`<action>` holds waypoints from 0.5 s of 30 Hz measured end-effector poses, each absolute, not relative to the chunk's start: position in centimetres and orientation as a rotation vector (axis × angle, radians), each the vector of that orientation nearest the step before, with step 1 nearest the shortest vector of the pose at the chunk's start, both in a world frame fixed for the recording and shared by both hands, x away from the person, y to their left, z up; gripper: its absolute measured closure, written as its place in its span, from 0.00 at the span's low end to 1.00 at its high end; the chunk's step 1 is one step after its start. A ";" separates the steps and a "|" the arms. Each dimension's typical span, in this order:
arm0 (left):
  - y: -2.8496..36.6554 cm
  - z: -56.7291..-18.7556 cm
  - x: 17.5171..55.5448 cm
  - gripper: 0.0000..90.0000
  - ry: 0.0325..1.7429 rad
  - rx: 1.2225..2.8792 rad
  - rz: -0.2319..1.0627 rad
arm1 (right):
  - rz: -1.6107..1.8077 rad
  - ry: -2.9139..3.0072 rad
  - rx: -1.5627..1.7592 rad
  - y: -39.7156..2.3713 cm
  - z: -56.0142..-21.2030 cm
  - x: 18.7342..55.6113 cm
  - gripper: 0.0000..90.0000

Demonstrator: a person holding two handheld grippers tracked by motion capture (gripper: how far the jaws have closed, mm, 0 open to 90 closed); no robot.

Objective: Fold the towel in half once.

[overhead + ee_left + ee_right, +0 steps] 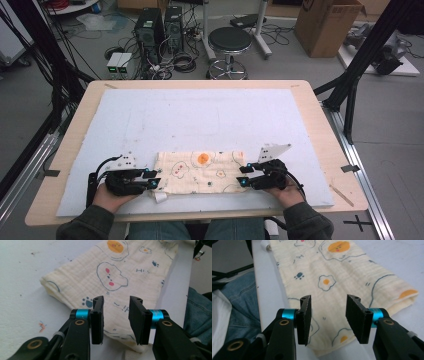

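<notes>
A folded cream cloth printed with fried eggs, paw marks and an orange face lies flat near the front of the pale blue mat. My left gripper is at the cloth's left end and my right gripper at its right end. In the left gripper view the jaws of the left gripper stand apart over the cloth, with its near corner below them and nothing pressed between the pads. In the right gripper view the right gripper is likewise open over the edge of the cloth.
The mat covers most of a wooden table. The person's jeans sit just past the table's front edge. On the floor behind stand a black stool, computer towers and a cardboard box.
</notes>
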State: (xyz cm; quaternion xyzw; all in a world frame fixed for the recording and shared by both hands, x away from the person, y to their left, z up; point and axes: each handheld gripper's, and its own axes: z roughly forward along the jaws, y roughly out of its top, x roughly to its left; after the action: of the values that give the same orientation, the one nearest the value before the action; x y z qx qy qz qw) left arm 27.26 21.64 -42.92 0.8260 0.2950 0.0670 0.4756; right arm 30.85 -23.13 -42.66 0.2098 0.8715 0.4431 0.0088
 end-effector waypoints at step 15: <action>21.1 -42.1 28.0 0.57 0.719 2.036 0.197 | 1.376 2.691 0.709 -22.6 -42.2 31.9 0.46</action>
State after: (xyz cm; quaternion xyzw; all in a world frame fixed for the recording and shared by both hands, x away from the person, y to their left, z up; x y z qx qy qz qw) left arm 28.04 21.05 -42.11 0.8300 0.2931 0.0802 0.4676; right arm 31.91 -22.62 -42.20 0.2282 0.8667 0.4432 0.0188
